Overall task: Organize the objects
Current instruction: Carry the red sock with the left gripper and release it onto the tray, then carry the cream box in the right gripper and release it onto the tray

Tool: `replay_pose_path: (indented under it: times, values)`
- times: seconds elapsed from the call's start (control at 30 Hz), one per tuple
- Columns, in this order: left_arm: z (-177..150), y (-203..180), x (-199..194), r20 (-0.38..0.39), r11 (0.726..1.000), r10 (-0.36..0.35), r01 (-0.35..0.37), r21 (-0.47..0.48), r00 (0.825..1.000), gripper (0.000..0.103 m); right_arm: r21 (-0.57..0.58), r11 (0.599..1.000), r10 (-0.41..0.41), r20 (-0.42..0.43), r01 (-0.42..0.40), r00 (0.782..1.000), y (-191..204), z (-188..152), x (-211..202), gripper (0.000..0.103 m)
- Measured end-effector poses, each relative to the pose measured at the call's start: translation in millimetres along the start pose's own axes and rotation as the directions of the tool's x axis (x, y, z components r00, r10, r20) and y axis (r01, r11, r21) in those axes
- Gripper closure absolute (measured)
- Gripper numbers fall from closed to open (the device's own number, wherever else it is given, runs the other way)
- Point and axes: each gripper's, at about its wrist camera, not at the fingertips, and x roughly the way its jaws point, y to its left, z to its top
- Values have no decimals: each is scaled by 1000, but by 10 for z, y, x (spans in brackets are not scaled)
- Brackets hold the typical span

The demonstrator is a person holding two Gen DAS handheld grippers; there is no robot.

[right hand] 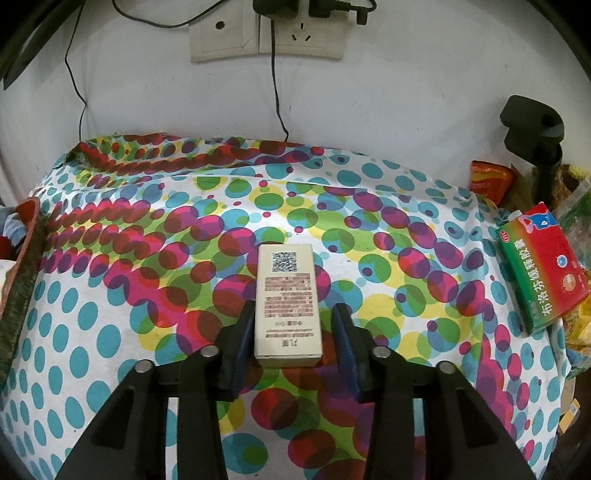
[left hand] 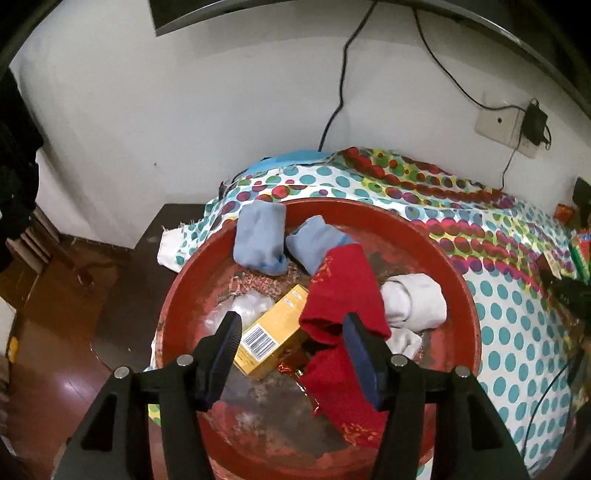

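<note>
Spotted cloth [right hand: 110, 332] over the table, red basin [left hand: 424, 236] crowded with socks and yellow carton [left hand: 273, 328] under left gripper [left hand: 291, 325], half open and empty; white box [right hand: 288, 302] flat between right gripper [right hand: 291, 325] fingers, right pad short of it, probably for sorting.

A home room: socks [left hand: 258, 240], dotted tablecloth [right hand: 110, 332], wall sockets [right hand: 266, 33].

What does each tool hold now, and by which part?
Nothing is held. The left tool is open above the red basin. The white box lies ungripped inside the right tool.
</note>
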Motion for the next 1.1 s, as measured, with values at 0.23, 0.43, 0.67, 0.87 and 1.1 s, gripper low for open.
replay_pose_path:
  times: [0.23,0.43,0.67,0.87,1.1]
  values:
    - [-16,84,0,-10,1000,16,-16,-23,1000,44,38,998,-41,-38,42,998,126,-28,-58,76]
    - [-23,116,3,-19,1000,-5,4,-26,1000,44,30,999,-31,-40,32,999,281,-42,-212,76]
    - [-49,262,31,-47,998,-6,3,-67,999,44,-16,998,53,-22,-53,998,681,19,-474,76]
    - [-67,384,43,-60,994,-5,-1,-106,998,44,-113,984,139,-4,-139,990,1222,39,-713,76]
    - [-73,437,51,-64,993,7,-14,-114,998,44,-204,952,231,-11,-228,973,1772,-3,-946,76]
